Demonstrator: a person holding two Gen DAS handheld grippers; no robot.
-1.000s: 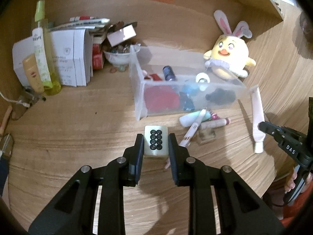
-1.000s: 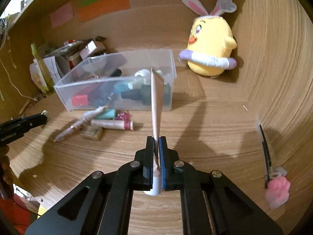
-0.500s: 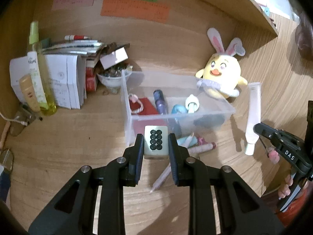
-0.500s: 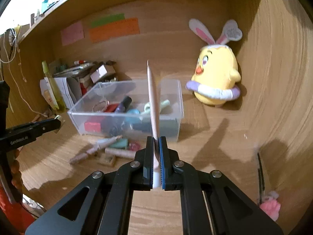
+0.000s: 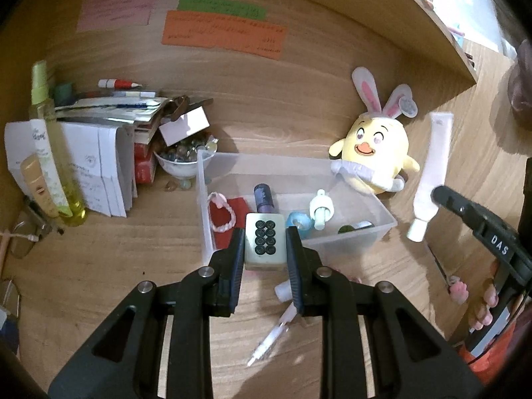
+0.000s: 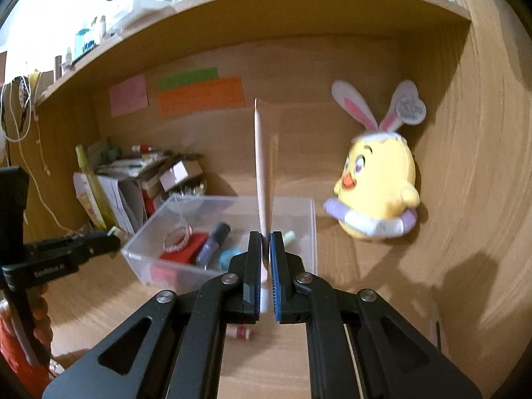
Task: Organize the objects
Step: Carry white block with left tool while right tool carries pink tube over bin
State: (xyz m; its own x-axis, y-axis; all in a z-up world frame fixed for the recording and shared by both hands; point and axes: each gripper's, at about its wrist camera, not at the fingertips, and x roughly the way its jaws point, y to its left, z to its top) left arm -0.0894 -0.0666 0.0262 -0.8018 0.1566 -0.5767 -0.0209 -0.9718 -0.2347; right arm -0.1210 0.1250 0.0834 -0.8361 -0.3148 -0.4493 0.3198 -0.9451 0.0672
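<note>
The bin (image 5: 365,232) holds several things already. The left gripper (image 5: 266,249) pinches a tile (image 5: 265,242), the right gripper (image 6: 265,266) a tube (image 6: 261,173); pens (image 5: 269,342) lie near, unsorted.

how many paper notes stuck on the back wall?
3: pink paper note at left, green paper note to its right, orange paper note just under the green. None look hidden.

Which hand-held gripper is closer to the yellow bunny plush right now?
Right. The right hand-held gripper, shut on a white tube, is just beside the yellow bunny plush. The left hand-held gripper, holding a mahjong tile, sits at the clear bin's near edge.
</note>
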